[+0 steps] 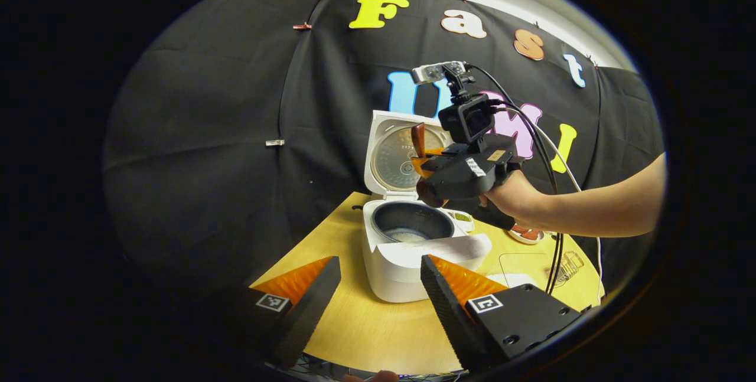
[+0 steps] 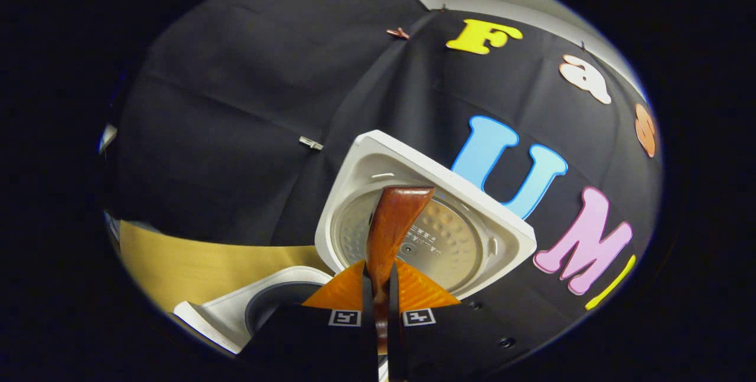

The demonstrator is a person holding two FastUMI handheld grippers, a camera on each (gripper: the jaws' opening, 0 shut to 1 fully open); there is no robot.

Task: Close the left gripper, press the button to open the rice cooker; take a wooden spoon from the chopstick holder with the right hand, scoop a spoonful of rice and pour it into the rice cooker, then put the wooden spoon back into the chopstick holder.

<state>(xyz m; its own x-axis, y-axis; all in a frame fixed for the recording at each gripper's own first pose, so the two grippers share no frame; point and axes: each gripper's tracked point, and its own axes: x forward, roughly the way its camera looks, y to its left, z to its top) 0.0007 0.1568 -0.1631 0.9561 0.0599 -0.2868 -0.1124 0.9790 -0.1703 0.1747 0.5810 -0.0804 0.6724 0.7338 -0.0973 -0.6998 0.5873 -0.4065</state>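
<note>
The rice cooker [image 1: 407, 246] stands open on the tabletop [image 1: 366, 329], lid up. Above it, the right gripper [image 2: 383, 296] has its jaws clamped on the wooden spoon [image 2: 393, 222]. The near left gripper [image 1: 378, 287] has its jaws apart.

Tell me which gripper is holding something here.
The right gripper: its fingers are clamped on the wooden spoon, raised in front of the cooker's open lid. The left gripper is open, with nothing between its fingers.
</note>
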